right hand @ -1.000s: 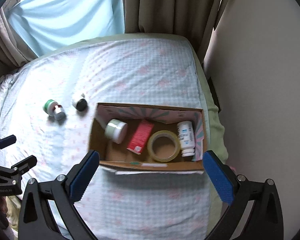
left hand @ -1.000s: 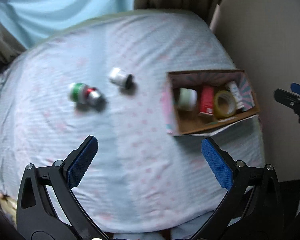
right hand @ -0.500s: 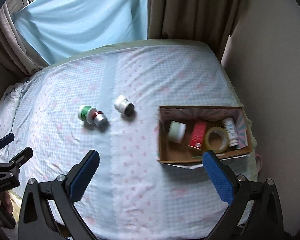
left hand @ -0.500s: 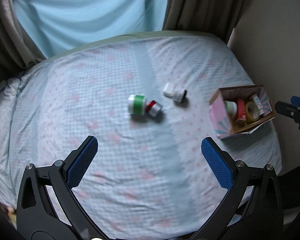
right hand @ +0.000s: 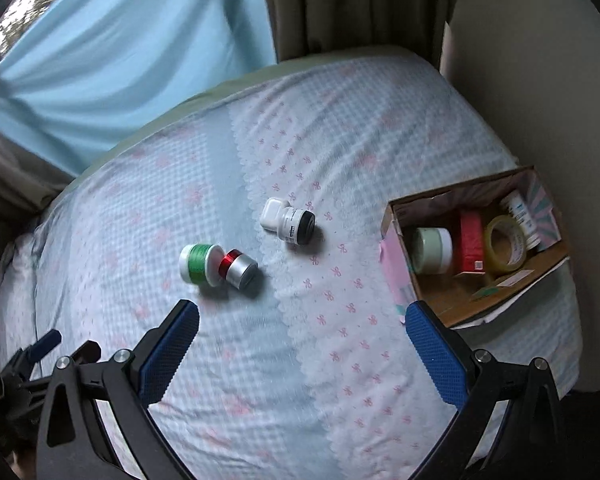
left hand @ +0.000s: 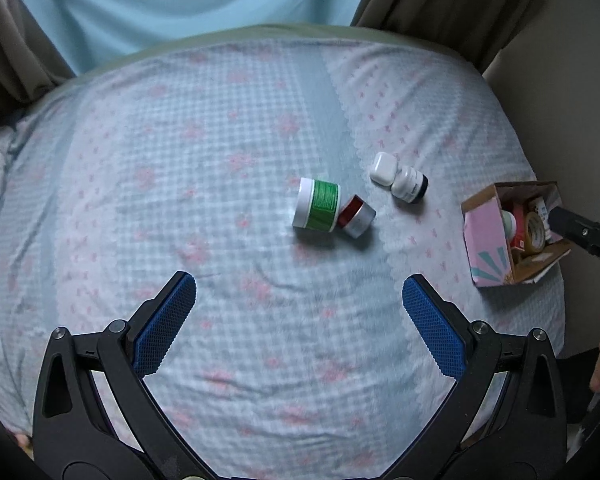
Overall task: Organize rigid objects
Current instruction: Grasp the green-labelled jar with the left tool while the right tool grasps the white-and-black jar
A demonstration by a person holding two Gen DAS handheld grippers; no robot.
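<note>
Step in hand, by judgement: approaching the loose items, none gripped yet.

Left gripper [left hand: 299,300] hovering over the bedsheet [left hand: 180,160], fingers standing wide apart, holding nothing. Right gripper [right hand: 302,328] likewise hovering, fingers wide apart, holding nothing.

Lying loose on the sheet, four items in two touching pairs:
- one green-labelled jar [left hand: 317,205] on its side, touching one red-and-silver jar [left hand: 356,216];
- one white case [left hand: 383,168], touching one white bottle with dark cap [left hand: 409,185].

Pairs lying near each other, well apart from the cardboard box [right hand: 400,258] at the sheet's right edge.

Sitting inside the box, four items counted:
- one pale green jar [right hand: 434,250];
- one red carton [right hand: 471,244];
- one tape roll [right hand: 505,245];
- one white labelled bottle [right hand: 520,210] against the far wall.

Next move, by judgement: lowering one gripper over a single item, most likely the green-labelled jar just ahead of the left fingers, closing across its round body, then carrying it to the box. Touching neighbour likely rolling if nudged; soft sheet offering little support.
</note>
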